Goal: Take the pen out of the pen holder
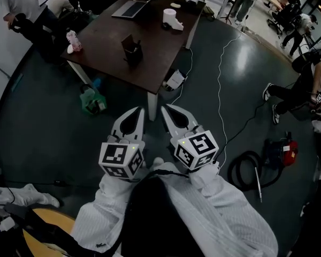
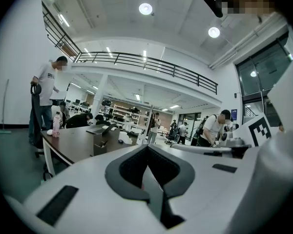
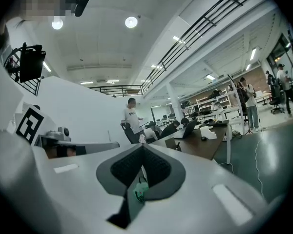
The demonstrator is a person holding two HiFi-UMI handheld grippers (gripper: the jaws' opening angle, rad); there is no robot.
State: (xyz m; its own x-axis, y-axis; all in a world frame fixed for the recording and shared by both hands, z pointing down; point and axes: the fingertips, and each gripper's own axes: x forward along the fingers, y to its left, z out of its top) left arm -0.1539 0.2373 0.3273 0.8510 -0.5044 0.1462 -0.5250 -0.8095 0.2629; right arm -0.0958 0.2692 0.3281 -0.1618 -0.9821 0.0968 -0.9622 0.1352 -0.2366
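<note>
The black pen holder (image 1: 132, 48) stands near the front edge of a dark brown table (image 1: 155, 58), far ahead of both grippers. Whether a pen sticks out of it is too small to tell in the head view. My left gripper (image 1: 140, 111) and right gripper (image 1: 164, 108) are held side by side over the floor, short of the table, both pointing toward it. Both are shut with nothing between the jaws. The left gripper view shows the left gripper (image 2: 147, 146) with the holder (image 2: 98, 141) beyond it. In the right gripper view the right gripper (image 3: 142, 146) points at the holder (image 3: 176, 145).
On the table are a pink bottle (image 1: 73, 39), a laptop (image 1: 131, 8) and a white object (image 1: 172, 19). A green bag (image 1: 92, 100) and a white box (image 1: 175, 80) lie on the floor by the table leg. A cable (image 1: 220, 74) and a red vacuum (image 1: 281, 150) lie to the right. People stand around.
</note>
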